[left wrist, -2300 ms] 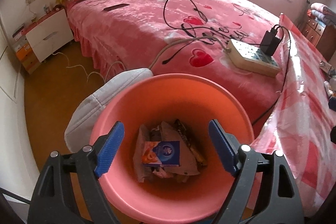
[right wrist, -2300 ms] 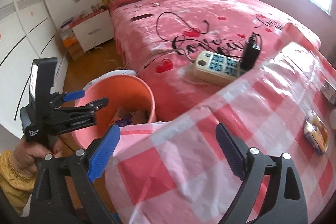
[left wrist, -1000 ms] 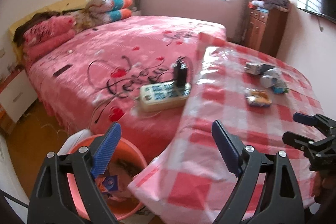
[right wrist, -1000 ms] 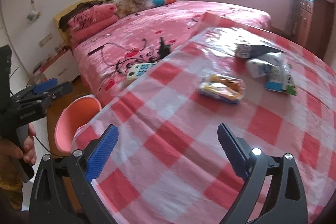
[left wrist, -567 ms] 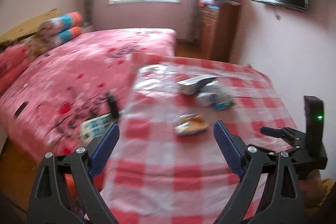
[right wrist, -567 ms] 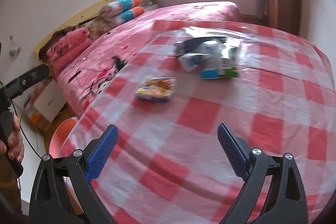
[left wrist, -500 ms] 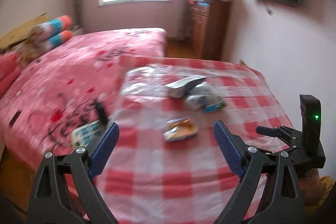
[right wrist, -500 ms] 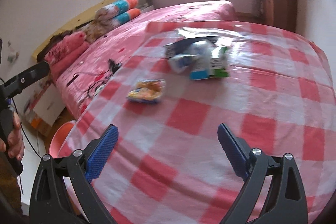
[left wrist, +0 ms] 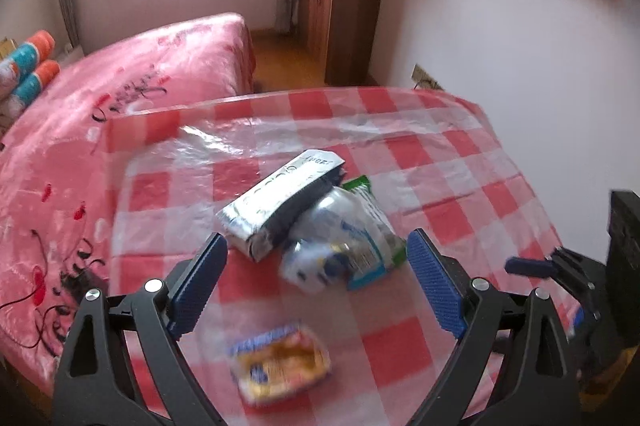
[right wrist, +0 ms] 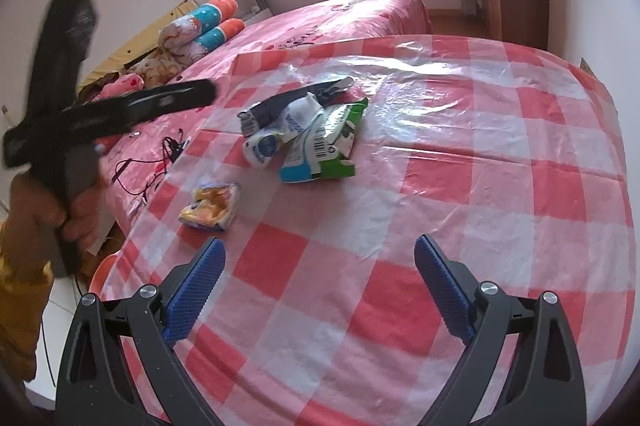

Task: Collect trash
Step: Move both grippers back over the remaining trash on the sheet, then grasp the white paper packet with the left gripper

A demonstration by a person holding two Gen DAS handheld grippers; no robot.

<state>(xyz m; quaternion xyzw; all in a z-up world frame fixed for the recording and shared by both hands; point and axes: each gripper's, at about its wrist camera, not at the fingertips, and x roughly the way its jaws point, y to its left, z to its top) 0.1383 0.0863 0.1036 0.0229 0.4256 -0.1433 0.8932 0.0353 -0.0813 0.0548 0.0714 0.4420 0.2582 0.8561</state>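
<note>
**A:** Where's the trash from your seat?

**B:** All on the checked tablecloth (right wrist: 500, 194). Nearest my left gripper (left wrist: 316, 280) is a small yellow snack packet (left wrist: 280, 362), lying flat below and between its fingers. Beyond it there's a heap: a silver foil pouch (left wrist: 280, 202) leaning on a crumpled white wrapper (left wrist: 320, 258), with a green and white carton (right wrist: 324, 146) touching that wrapper on the far side.

**A:** And the jaws?

**B:** Both sets are spread wide with nothing between them. I hold them that way because neither tool has reached a piece yet. The right gripper (right wrist: 320, 290) hangs over bare cloth, well short of the heap.

**A:** Why is the left one tipped down like that?

**B:** My guess is that it's lining up on the yellow packet, since that lies closest and apart from the rest. It's blurred in the left wrist view, so I can't tell exactly how near the fingers are.

**A:** Where does it all go?

**B:** There's an orange bin rim (right wrist: 102, 272) just showing past the table's left edge in the right wrist view, below the hand (right wrist: 76, 210) gripping the left tool. It's handy for that side, so I'd judge the left tool carries while the right waits its turn.
</note>
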